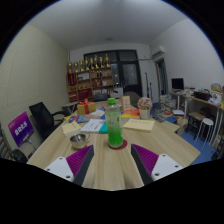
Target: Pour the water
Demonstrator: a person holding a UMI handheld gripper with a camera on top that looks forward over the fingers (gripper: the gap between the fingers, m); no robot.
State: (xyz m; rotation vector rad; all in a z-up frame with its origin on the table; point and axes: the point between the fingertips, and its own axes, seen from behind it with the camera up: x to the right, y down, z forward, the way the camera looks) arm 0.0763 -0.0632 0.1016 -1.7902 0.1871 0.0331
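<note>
Clutter on the far table [150, 140] blurs together; I can't read any label. Left of my gripper [112, 160] sits a metal bowl [78, 140] (contents unclear). Jaws open; green bottle [114, 124] stands just ahead, between the fingers' lines.

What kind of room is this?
Probably an office or lab: shelves of trophies on the far wall, a computer desk and a cluttered wooden table holding a green plastic bottle.
</note>
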